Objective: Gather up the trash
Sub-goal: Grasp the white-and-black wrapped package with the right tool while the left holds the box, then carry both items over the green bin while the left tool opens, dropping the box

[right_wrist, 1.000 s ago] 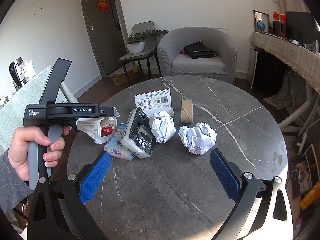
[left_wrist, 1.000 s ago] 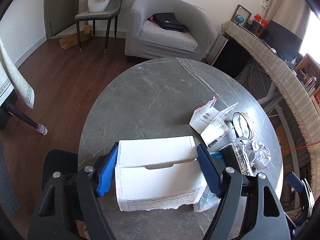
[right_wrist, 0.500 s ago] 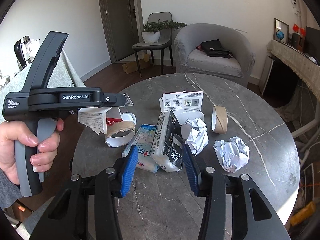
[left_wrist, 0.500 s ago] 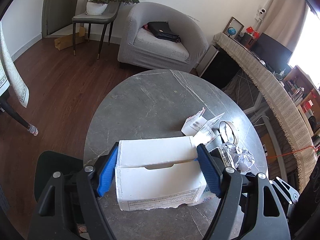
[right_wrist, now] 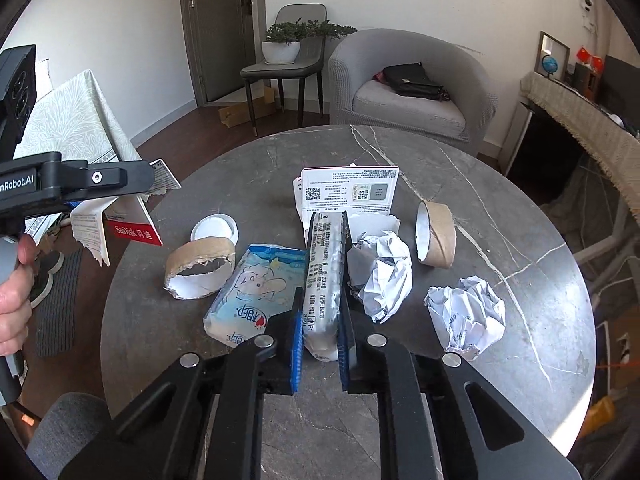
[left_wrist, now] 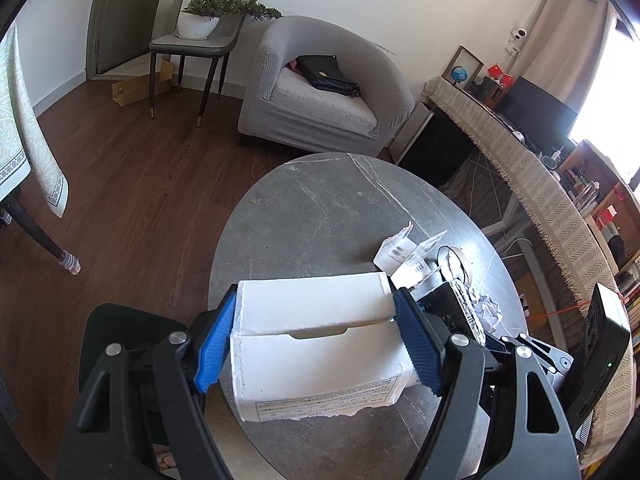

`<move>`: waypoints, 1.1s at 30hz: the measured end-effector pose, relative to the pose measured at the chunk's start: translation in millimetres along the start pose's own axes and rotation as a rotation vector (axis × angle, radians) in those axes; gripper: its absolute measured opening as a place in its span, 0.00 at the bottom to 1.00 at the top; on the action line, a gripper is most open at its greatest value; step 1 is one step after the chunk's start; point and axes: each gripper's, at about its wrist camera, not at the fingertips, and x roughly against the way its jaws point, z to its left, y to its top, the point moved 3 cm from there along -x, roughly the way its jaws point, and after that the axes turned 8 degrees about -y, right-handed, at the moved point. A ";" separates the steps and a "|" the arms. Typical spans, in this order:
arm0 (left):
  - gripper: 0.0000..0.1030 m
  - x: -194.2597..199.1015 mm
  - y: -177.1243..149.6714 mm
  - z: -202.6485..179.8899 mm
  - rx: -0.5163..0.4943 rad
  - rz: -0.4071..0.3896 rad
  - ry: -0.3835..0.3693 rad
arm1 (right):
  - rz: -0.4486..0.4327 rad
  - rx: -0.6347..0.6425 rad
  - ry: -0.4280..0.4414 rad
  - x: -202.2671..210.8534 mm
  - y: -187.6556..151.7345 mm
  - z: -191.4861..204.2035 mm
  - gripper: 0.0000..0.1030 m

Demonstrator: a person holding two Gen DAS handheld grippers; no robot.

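Since a moment ago the right gripper has closed in, its blue fingers now clamped on the silver packet lying on the round table; leftward, the left gripper keeps gripping the white box above the table's edge

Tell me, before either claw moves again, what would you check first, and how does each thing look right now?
1. Right claw closed on the grey wrapped pack: ok, both blue pads press its sides.
2. Left claw holding the torn white box: ok, pads on both ends.
3. Pack free of neighbours: not ok, the blue tissue packet and a crumpled paper lie against it.
4. Box clear of the table: cannot tell from the left view.
5. Bin for the trash: cannot tell, none in view.
6. Trash left on the table: not ok, tape rings and paper balls remain.
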 end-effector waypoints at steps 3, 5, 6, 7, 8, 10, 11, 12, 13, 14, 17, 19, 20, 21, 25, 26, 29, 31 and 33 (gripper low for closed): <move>0.75 9.1 2.2 3.1 -0.002 -0.016 -0.005 | -0.019 -0.034 0.016 10.7 3.1 -2.8 0.13; 0.75 15.9 3.3 5.4 -0.005 -0.026 -0.005 | -0.035 -0.047 0.031 16.6 8.4 -1.9 0.13; 0.75 19.3 3.6 6.9 -0.008 -0.031 0.000 | -0.042 -0.051 0.035 19.4 11.5 -0.9 0.13; 0.75 22.8 3.7 9.0 -0.011 -0.035 0.006 | -0.050 -0.055 0.042 22.5 14.4 0.8 0.13; 0.75 26.4 3.4 11.9 -0.013 -0.038 0.010 | -0.060 -0.059 0.048 25.2 17.4 2.1 0.13; 0.75 32.7 2.2 19.1 -0.015 -0.041 0.023 | -0.078 -0.061 0.059 31.2 23.9 7.9 0.13; 0.75 36.0 1.1 23.6 -0.015 -0.043 0.031 | -0.087 -0.060 0.064 33.6 27.5 11.8 0.13; 0.75 40.1 -0.4 28.9 -0.013 -0.043 0.040 | -0.095 -0.059 0.072 35.3 31.7 16.7 0.13; 0.75 43.5 -2.0 34.7 -0.010 -0.043 0.049 | -0.104 -0.055 0.084 36.9 35.6 21.5 0.13; 0.75 46.9 -3.0 40.7 -0.006 -0.041 0.059 | -0.111 -0.050 0.095 38.2 40.2 27.0 0.13; 0.75 54.5 -7.7 63.3 -0.003 -0.022 0.106 | -0.131 -0.019 0.131 41.7 52.1 50.8 0.13; 0.75 58.8 -12.7 78.6 0.000 -0.014 0.135 | -0.140 0.008 0.159 41.3 58.7 69.0 0.13; 0.75 60.8 -15.4 87.0 0.004 -0.007 0.149 | -0.143 0.021 0.174 40.7 61.2 78.3 0.13; 0.75 63.2 -19.2 95.9 0.011 0.000 0.162 | -0.145 0.035 0.189 39.6 63.7 87.7 0.13; 0.75 67.5 -31.3 126.6 0.028 0.029 0.208 | -0.140 0.079 0.246 31.4 69.7 123.8 0.13; 0.75 67.8 -34.4 133.9 0.032 0.036 0.218 | -0.137 0.090 0.260 28.6 69.3 132.3 0.13; 0.75 64.6 -45.3 155.7 0.045 0.072 0.253 | -0.119 0.120 0.298 19.0 64.5 155.8 0.13; 0.75 61.2 -51.9 168.8 0.053 0.099 0.276 | -0.104 0.145 0.315 13.2 57.7 169.8 0.13; 0.75 58.0 -58.9 180.3 0.058 0.122 0.291 | -0.087 0.161 0.333 7.1 49.7 181.8 0.13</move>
